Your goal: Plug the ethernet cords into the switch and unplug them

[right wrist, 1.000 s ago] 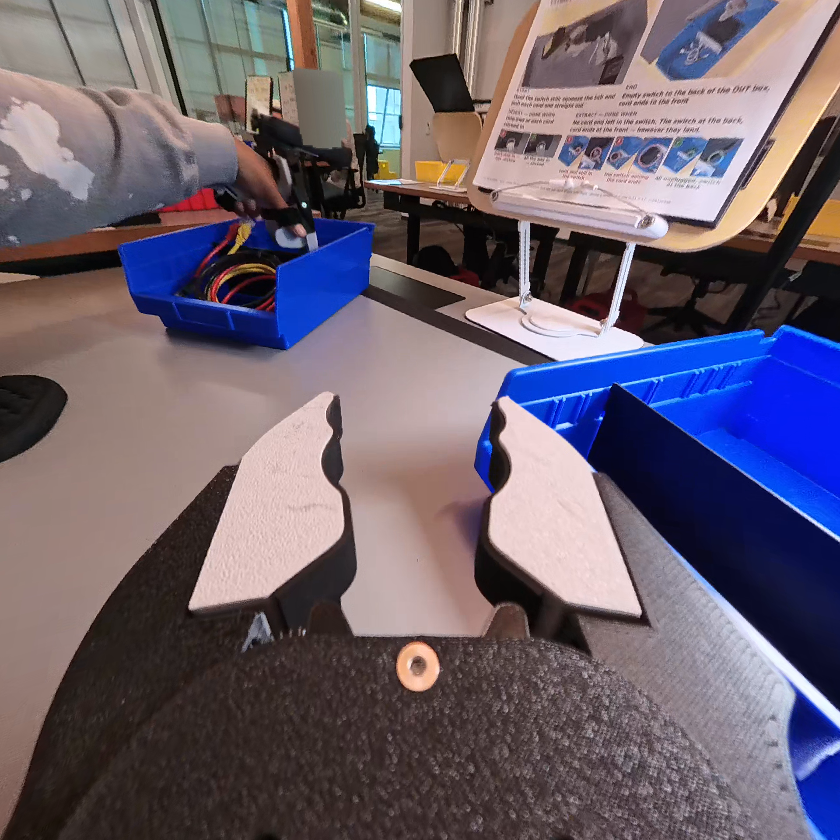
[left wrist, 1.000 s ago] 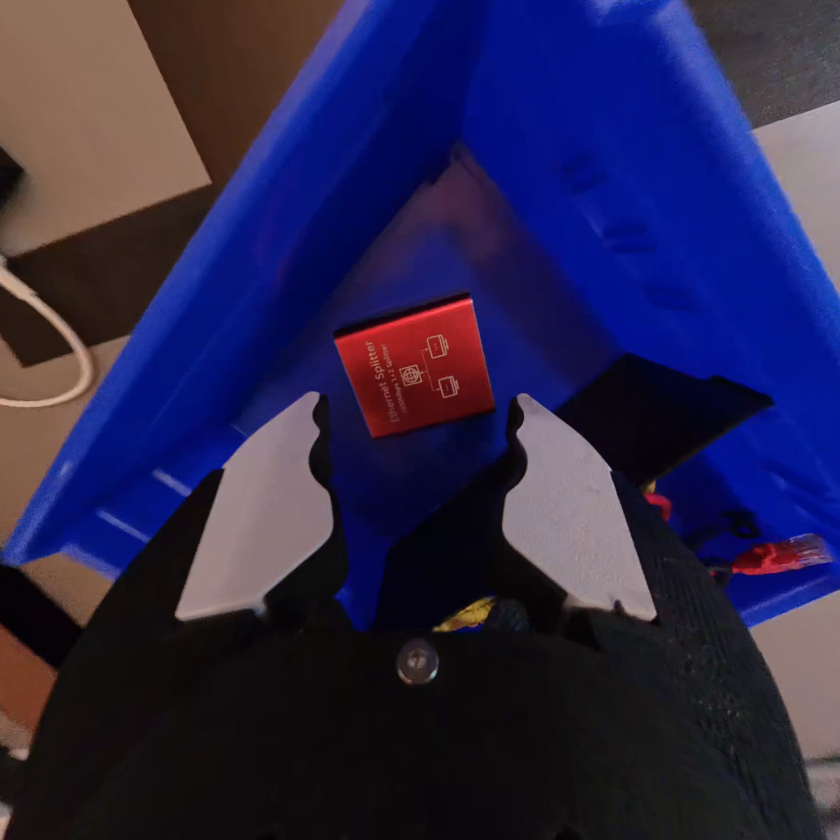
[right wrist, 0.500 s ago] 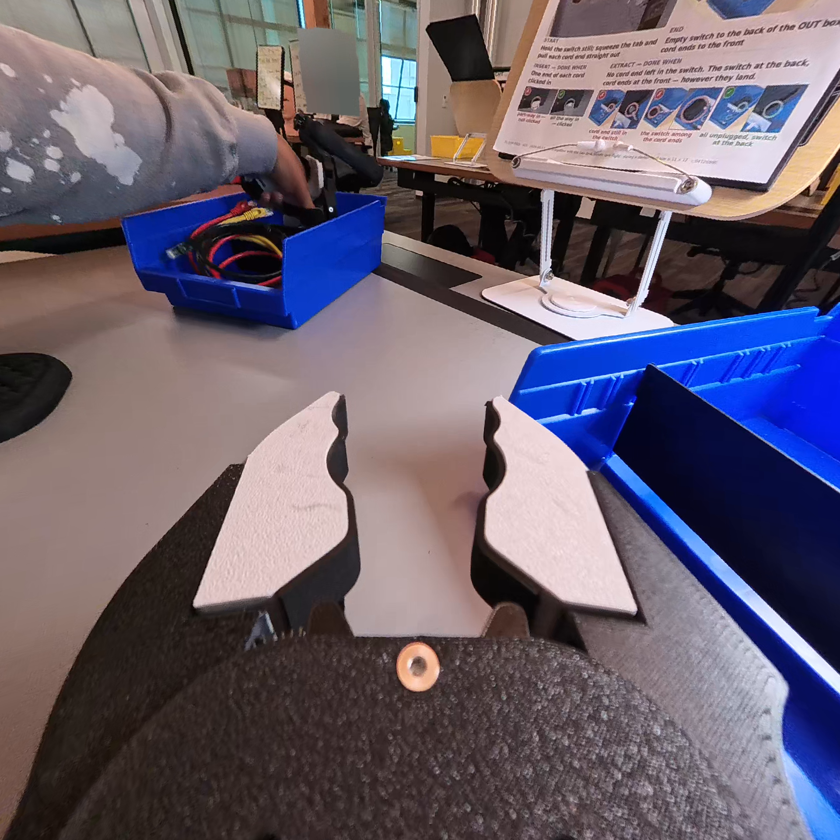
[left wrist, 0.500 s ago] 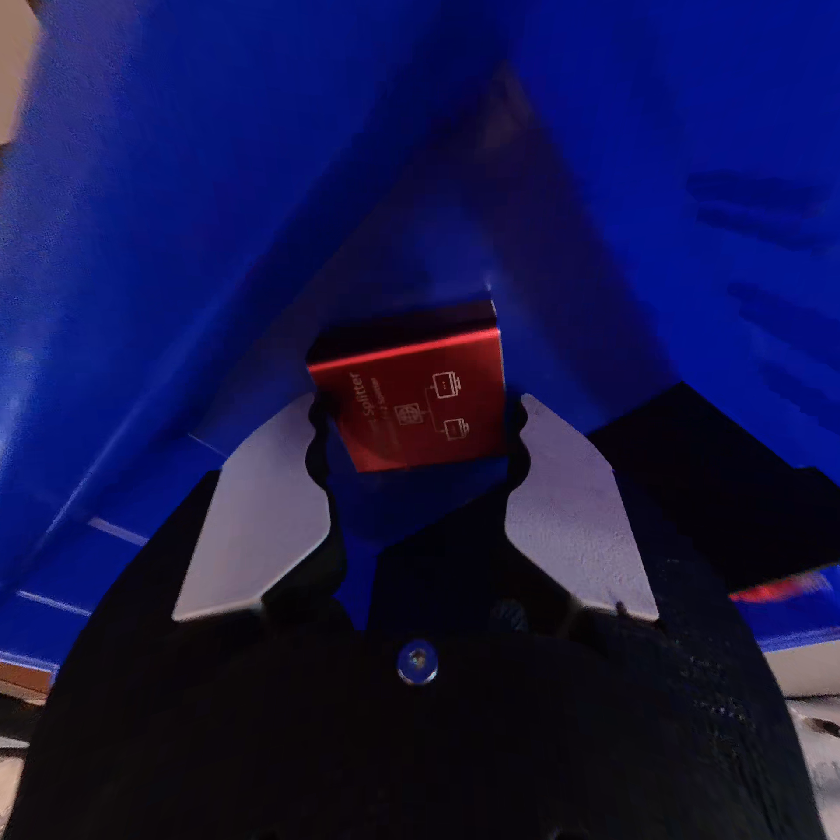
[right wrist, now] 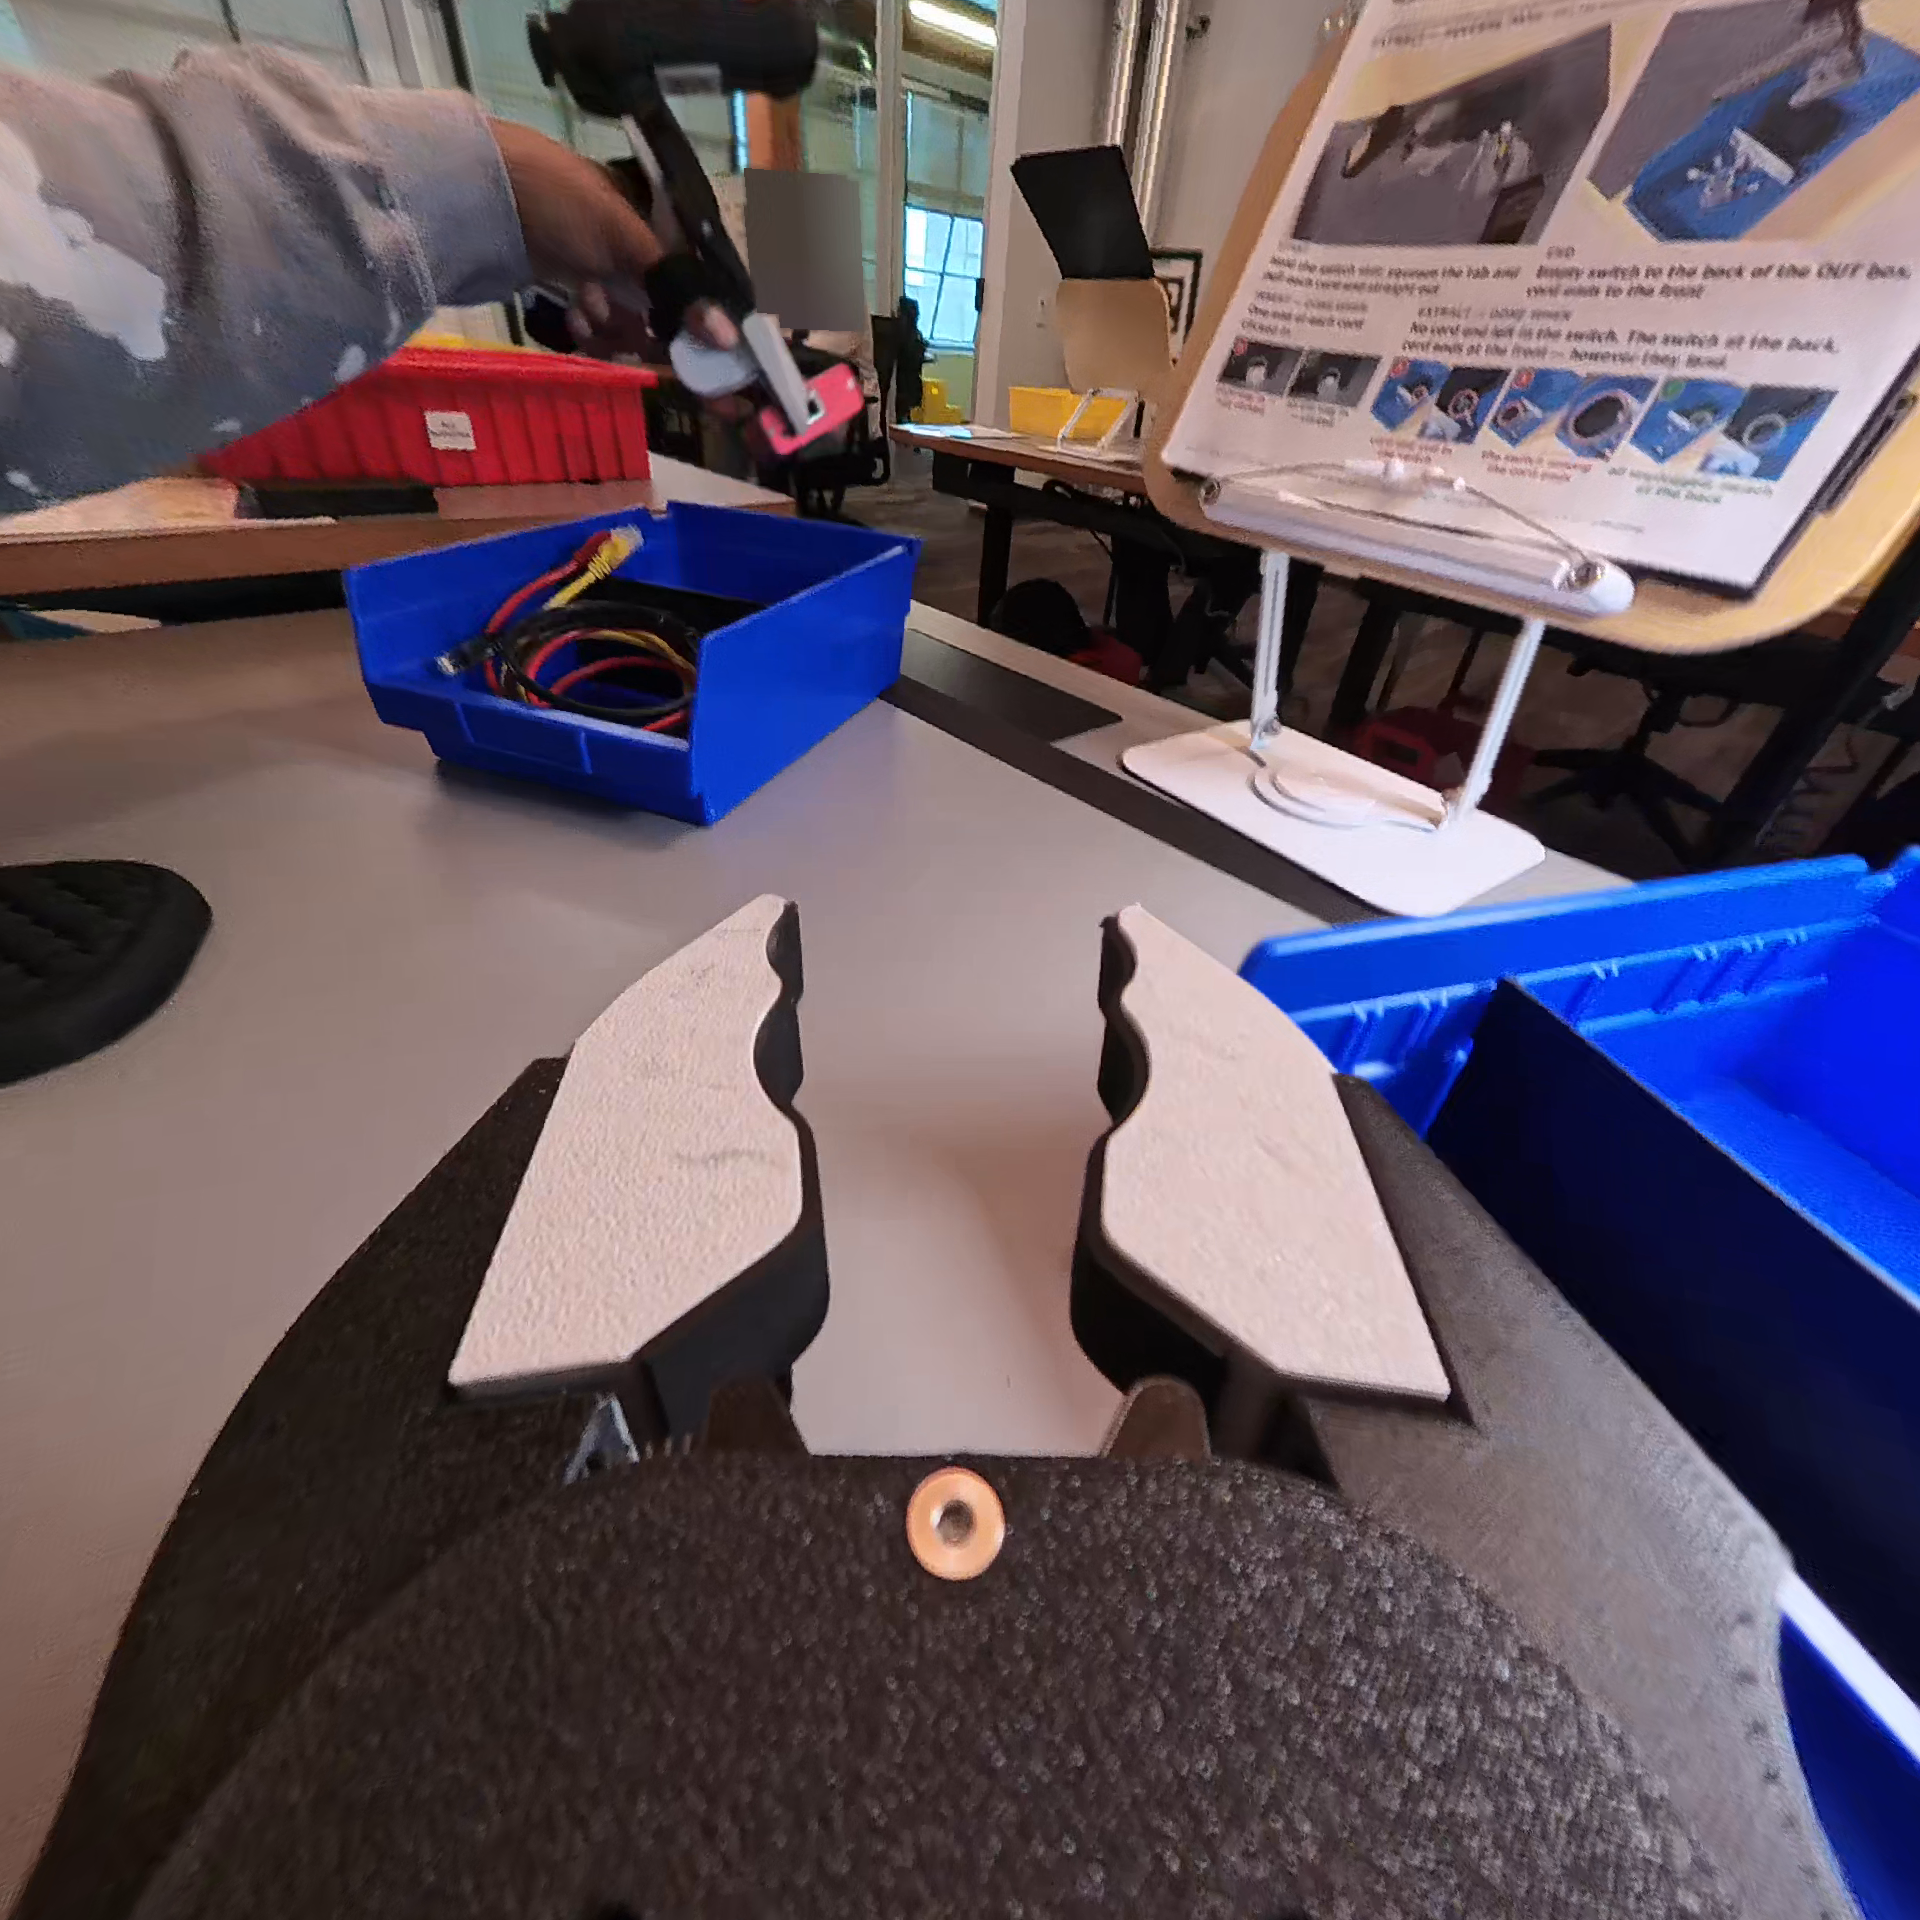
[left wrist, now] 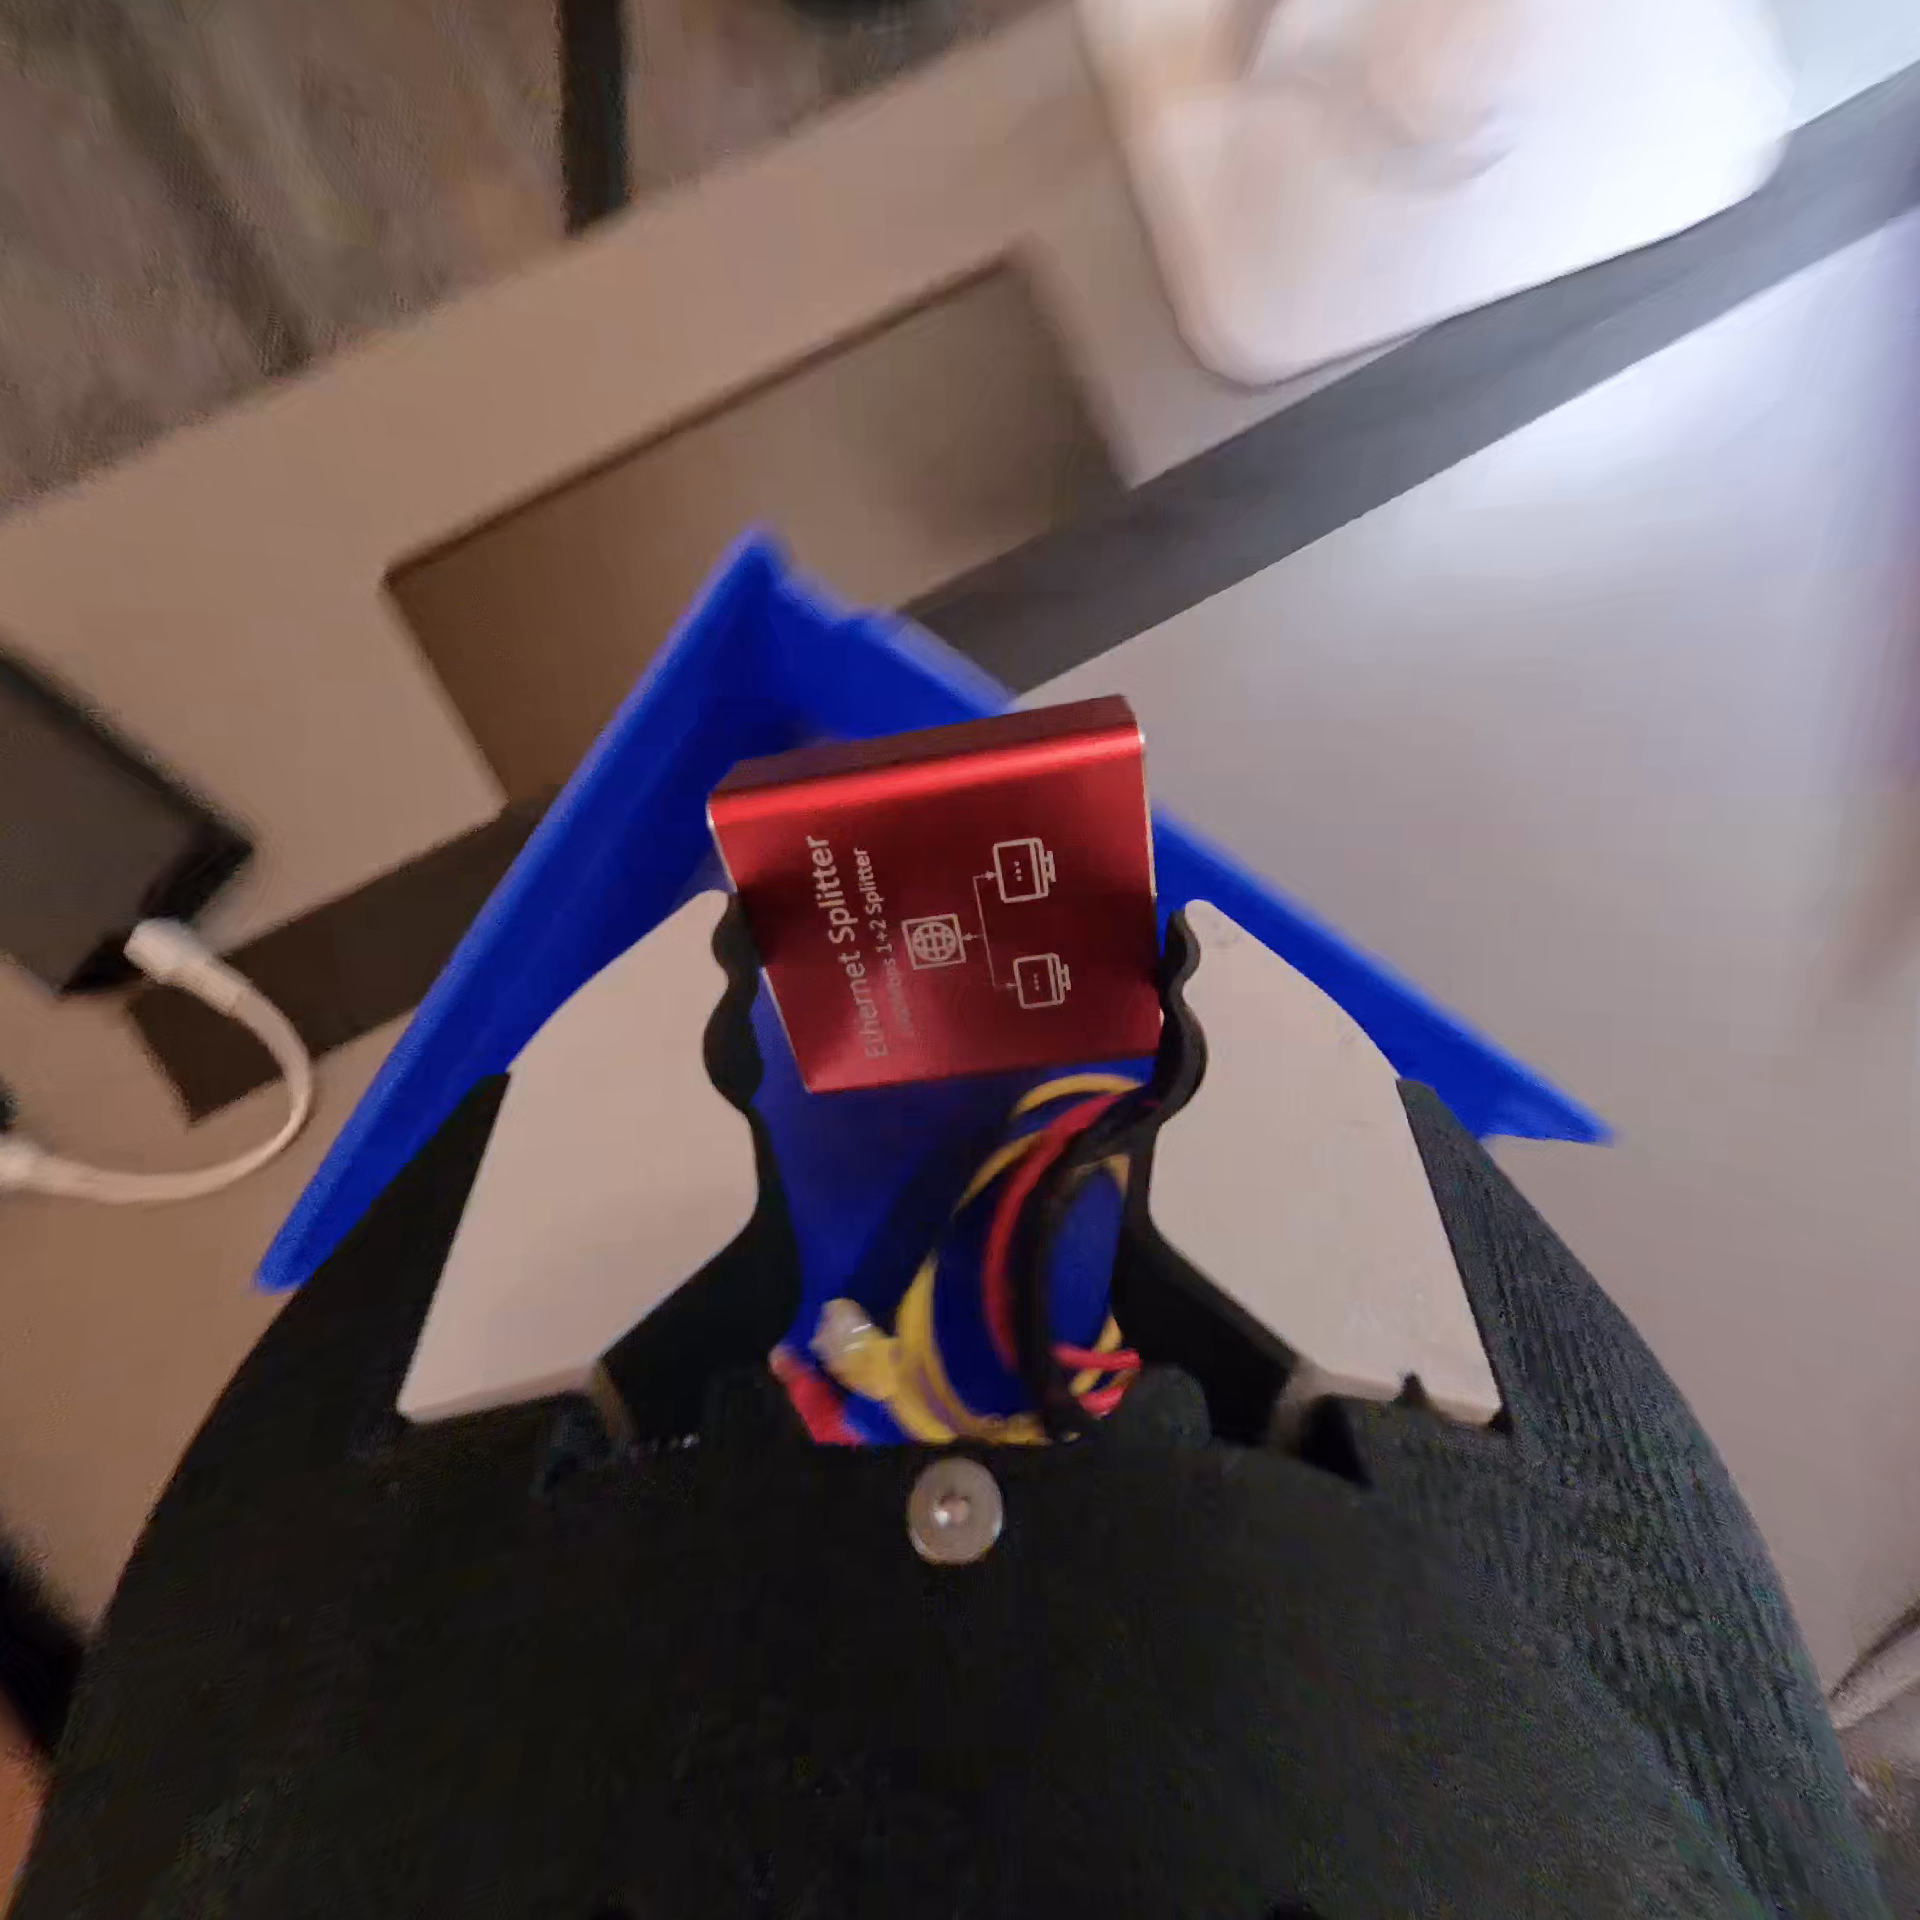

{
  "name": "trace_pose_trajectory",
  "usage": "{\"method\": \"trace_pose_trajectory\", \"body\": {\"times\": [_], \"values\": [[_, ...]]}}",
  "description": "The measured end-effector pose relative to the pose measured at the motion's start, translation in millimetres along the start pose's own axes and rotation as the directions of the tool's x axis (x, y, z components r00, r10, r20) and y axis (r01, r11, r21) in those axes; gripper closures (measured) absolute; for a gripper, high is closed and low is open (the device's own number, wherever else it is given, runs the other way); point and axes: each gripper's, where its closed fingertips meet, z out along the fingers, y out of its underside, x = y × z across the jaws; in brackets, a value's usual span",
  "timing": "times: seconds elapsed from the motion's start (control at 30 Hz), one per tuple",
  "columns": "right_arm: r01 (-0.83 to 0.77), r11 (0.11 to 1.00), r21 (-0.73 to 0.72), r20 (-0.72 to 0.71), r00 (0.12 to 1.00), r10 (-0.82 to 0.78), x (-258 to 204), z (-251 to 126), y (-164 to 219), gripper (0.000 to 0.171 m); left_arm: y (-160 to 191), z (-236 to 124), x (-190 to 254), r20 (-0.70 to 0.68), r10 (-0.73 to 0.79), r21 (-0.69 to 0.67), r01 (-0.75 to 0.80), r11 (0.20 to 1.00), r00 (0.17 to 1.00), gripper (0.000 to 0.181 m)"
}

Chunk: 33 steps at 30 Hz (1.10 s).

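Switch point(left wrist: 951, 904), one, clamped in left gripper point(left wrist: 956, 997); right gripper point(right wrist: 951, 997) released; two blue bins point(right wrist: 800, 665).

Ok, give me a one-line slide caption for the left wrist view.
Left claw shut on the red switch, held above the blue bin of cords.

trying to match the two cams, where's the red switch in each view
Left wrist view: the red switch sits centre frame, clamped between the left gripper fingers, lifted above the bin.
Right wrist view: it shows small and pinkish at upper centre, held in the far left gripper above the bin; the right gripper in the foreground is open and holds nothing.
Shared landmark: the blue bin of cords, below the switch in both.
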Motion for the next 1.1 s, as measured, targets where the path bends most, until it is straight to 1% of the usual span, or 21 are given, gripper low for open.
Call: {"method": "trace_pose_trajectory", "body": {"times": [0.03,0.07,0.13,0.17,0.23,0.3,0.4,0.47,0.53,0.6,0.63,0.7,0.77,0.8,0.83,0.87,0.9,0.97,1.0,1.03,1.1], "values": [[0.005,1.000,0.013,0.010,1.000,-0.005,-2.2,3.6,-7.5,0.117,-11.3,-14.5,24.1,-0.070,0.036,0.089,-0.030,0.996,0.997,0.105],[0.013,1.000,0.027,0.021,1.000,-0.014,-4.4,8.1,-16.5,0.117,-19.9,-28.7,51.7,-0.146,0.083,0.174,-0.057,0.983,0.986,0.105],[0.039,0.997,0.061,0.048,0.998,-0.042,-10.4,19.6,-39.3,0.117,-28.1,-54.7,112.5,-0.296,0.198,0.324,-0.097,0.941,0.934,0.105],[0.058,0.995,0.081,0.064,0.996,-0.063,-14.5,26.3,-53.1,0.117,-28.1,-66.1,143.2,-0.361,0.260,0.386,-0.110,0.916,0.896,0.105],[0.110,0.986,0.125,0.094,0.988,-0.122,-23.9,39.8,-82.8,0.116,-21.3,-85.9,203.9,-0.481,0.385,0.491,-0.121,0.863,0.788,0.106],[0.174,0.972,0.158,0.147,0.969,-0.197,-38.3,51.8,-109.9,0.115,-7.4,-101.8,259.5,-0.582,0.494,0.566,-0.114,0.816,0.646,0.106],[0.284,0.941,0.187,0.203,0.926,-0.319,-56.5,63.3,-137.4,0.112,23.8,-115.9,326.4,-0.682,0.620,0.630,-0.120,0.767,0.388,0.106],[0.299,0.933,0.202,0.248,0.906,-0.344,-65.2,65.4,-144.5,0.109,45.6,-123.3,357.3,-0.702,0.681,0.673,-0.121,0.730,0.208,0.106],[0.276,0.936,0.218,0.332,0.881,-0.337,-76.7,63.0,-142.2,0.101,66.3,-125.9,378.8,-0.721,0.691,0.683,-0.115,0.721,0.050,0.106],[0.361,0.889,0.281,0.367,0.815,-0.447,-92.3,53.9,-136.5,0.101,82.1,-116.4,393.7,-0.748,0.662,0.659,-0.166,0.734,-0.046,0.106],[0.432,0.863,0.260,0.378,0.777,-0.503,-98.0,51.6,-128.1,0.101,86.2,-112.2,398.6,-0.770,0.634,0.635,-0.185,0.750,-0.073,0.106],[0.540,0.807,0.237,0.395,0.705,-0.588,-109.9,46.7,-118.1,0.101,93.8,-101.5,404.1,-0.794,0.600,0.603,-0.236,0.762,-0.091,0.106],[0.602,0.765,0.228,0.422,0.647,-0.635,-122.3,42.3,-110.6,0.107,105.5,-93.8,406.4,-0.812,0.569,0.581,-0.288,0.762,-0.132,0.106],[0.631,0.747,0.211,0.450,0.615,-0.647,-127.3,41.0,-102.8,0.119,105.9,-93.3,407.7,-0.823,0.549,0.567,-0.276,0.776,-0.146,0.106],[0.662,0.716,0.221,0.439,0.588,-0.679,-129.7,40.4,-99.7,0.133,102.9,-93.6,407.4,-0.839,0.523,0.543,-0.255,0.800,-0.149,0.106],[0.680,0.693,0.239,0.392,0.586,-0.709,-128.0,42.2,-102.6,0.141,97.3,-94.9,405.2,-0.851,0.505,0.525,-0.222,0.821,-0.145,0.106],[0.697,0.681,0.222,0.369,0.587,-0.721,-123.4,45.7,-101.6,0.141,91.9,-94.7,403.0,-0.854,0.505,0.521,-0.194,0.831,-0.126,0.107],[0.685,0.703,0.191,0.383,0.608,-0.696,-116.3,48.2,-97.4,0.143,81.7,-89.6,397.9,-0.845,0.532,0.532,-0.162,0.831,-0.044,0.111],[0.659,0.732,0.174,0.388,0.637,-0.666,-111.2,48.3,-97.5,0.145,72.1,-88.7,392.6,-0.824,0.567,0.560,-0.128,0.819,0.023,0.113],[0.644,0.750,0.151,0.389,0.659,-0.644,-104.5,48.2,-97.0,0.144,61.2,-88.2,385.7,-0.787,0.607,0.599,-0.098,0.795,0.112,0.115],[0.627,0.775,0.072,0.385,0.700,-0.602,-87.0,48.5,-92.8,0.144,51.7,-94.0,375.0,-0.696,0.677,0.675,-0.105,0.731,0.240,0.119]]}}
